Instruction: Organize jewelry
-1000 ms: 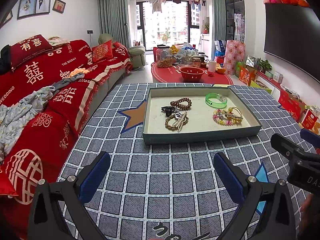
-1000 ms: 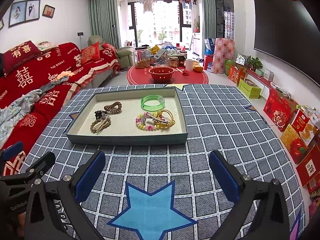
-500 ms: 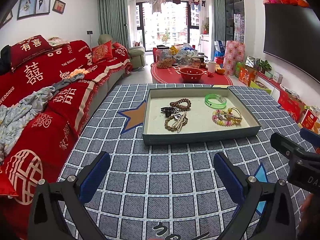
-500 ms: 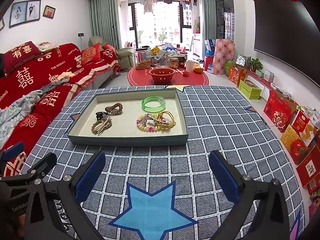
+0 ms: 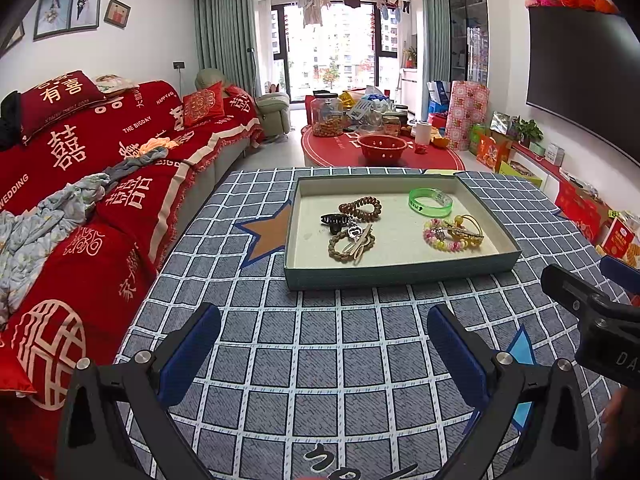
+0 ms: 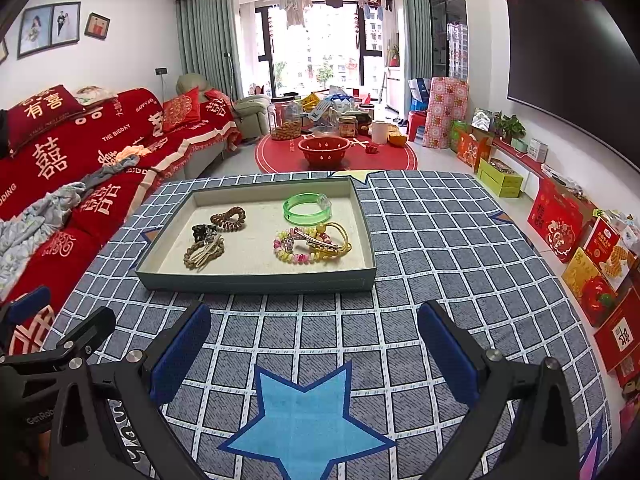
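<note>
Left wrist view: the left gripper (image 5: 323, 342) hangs released over the checked table (image 5: 360, 344), its blue pads wide apart with nothing between them. Ahead of it and slightly to its right lies the tray (image 5: 400, 270), well apart from the fingertips. Inside, on the side nearer this gripper, are a black clip (image 5: 335, 220), a brown coil tie (image 5: 360, 207) and a braided bracelet (image 5: 347, 245); farther right are a green bangle (image 5: 430, 202) and a bead bracelet (image 5: 444, 238) with a yellow tie (image 5: 468, 229) touching it. The right gripper (image 5: 592, 308) shows at the right edge.

Right wrist view: the right gripper (image 6: 314, 344) is likewise released and empty, above a blue star (image 6: 304, 420) on the cloth. The tray (image 6: 256, 282) lies ahead and a little to its left, apart from the fingertips; the bead bracelet (image 6: 294, 254) and green bangle (image 6: 306, 210) are nearest its line. The left gripper (image 6: 60, 336) sits at the left edge.
</note>
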